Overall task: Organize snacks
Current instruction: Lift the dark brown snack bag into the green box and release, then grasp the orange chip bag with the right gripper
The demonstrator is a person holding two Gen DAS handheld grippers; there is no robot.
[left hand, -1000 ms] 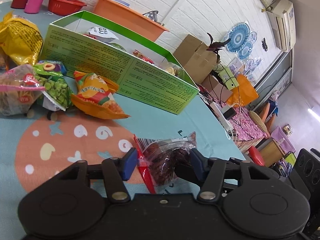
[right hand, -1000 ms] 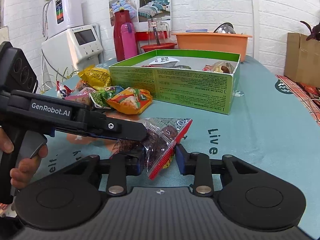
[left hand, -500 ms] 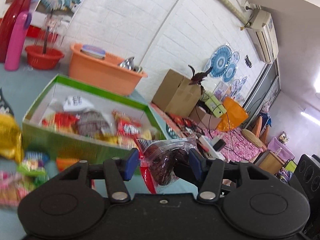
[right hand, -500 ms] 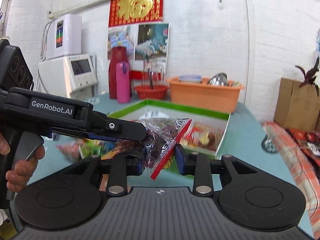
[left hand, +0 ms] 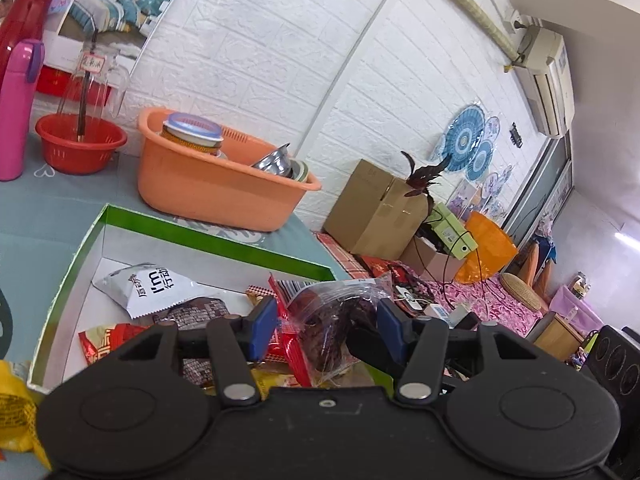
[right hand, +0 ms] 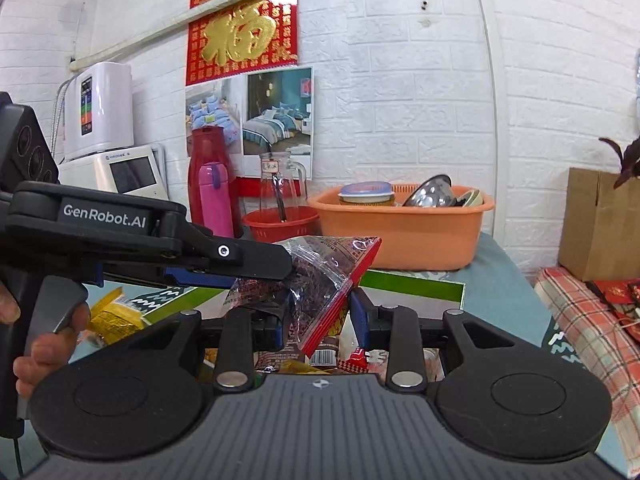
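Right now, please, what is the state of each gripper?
Left gripper: closed on the clear snack bag.
Right gripper: closed on the same clear snack bag, above the green box.

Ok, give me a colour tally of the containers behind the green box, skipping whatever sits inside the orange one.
Red: 2, thermos and small basket
Pink: 1, bottle
Orange: 1, basin
Clear: 1, glass jug, standing in the small basket
Total: 5
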